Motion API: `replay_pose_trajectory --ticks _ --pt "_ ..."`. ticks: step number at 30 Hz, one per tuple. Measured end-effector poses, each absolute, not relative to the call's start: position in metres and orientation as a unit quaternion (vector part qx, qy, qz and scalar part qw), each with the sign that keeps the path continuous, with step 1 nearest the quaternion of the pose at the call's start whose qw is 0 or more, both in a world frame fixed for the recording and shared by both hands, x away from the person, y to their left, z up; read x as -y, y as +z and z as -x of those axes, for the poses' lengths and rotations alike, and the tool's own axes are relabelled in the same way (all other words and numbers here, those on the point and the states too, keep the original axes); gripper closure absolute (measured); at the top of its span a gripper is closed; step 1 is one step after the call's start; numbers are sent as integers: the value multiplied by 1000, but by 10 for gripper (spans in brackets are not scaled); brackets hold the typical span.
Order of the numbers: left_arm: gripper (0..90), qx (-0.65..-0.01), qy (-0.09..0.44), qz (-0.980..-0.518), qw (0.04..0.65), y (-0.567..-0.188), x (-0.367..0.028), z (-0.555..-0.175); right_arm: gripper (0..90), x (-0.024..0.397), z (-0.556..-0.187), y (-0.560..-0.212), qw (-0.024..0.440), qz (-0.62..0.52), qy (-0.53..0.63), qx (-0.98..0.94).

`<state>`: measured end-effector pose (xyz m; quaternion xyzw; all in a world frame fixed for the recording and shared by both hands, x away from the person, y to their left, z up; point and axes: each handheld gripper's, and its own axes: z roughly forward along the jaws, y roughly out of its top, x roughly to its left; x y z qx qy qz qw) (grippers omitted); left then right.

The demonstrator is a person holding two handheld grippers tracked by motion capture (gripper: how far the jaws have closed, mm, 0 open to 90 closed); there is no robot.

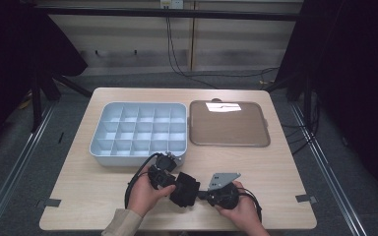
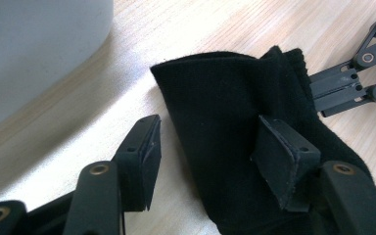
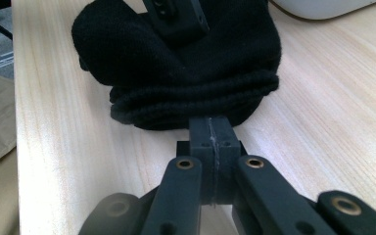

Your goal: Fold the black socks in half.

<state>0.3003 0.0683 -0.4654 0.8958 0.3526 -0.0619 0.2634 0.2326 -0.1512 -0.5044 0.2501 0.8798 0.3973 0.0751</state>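
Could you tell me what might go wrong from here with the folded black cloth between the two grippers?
1. The left gripper stands open, with only one pad lying on the black cloth; if it pulls away, the fold may spring apart.
2. The right gripper is shut, its tips at the cloth's edge; whether it grips any fabric is unclear, so the cloth could slip when lifted toward the compartment tray.

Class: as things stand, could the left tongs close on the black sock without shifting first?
Probably yes. The left tongs stand open with one pad already on the sock, and nothing lies between. The right tongs, shut, sit at its far edge.
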Motion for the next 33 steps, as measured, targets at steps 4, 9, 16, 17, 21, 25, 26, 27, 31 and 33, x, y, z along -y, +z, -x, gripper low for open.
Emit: replay_pose_trajectory --ticks 4,9,16,17,21,25,26,27,31,33 --pt "432 -352 -62 -896 265 -466 -67 -300 900 151 -233 -504 74 -250 397 -880" --pt "425 -352 -62 -896 265 -467 -67 -300 900 151 -232 -504 75 -251 396 -880" --pt "405 -354 -63 -896 262 -467 -67 -300 900 151 -233 -504 75 -251 397 -880" --pt "405 -354 -63 -896 262 -467 -67 -300 900 151 -233 -504 75 -251 397 -880" --pt "399 -356 -65 -895 261 -468 -65 -300 900 151 -233 -504 77 -249 397 -880" --pt "381 -359 -69 -893 263 -470 -64 -300 900 151 -233 -505 74 -251 398 -879" --pt "377 -361 -68 -892 263 -471 -64 -300 900 151 -233 -505 74 -251 399 -879" --pt "375 -361 -69 -892 262 -471 -64 -300 900 151 -233 -505 73 -253 400 -878" --pt "373 -363 -73 -891 263 -471 -64 -300 900 151 -233 -505 74 -252 399 -878" --pt "372 -362 -74 -891 263 -471 -64 -300 900 151 -233 -505 74 -252 400 -878"
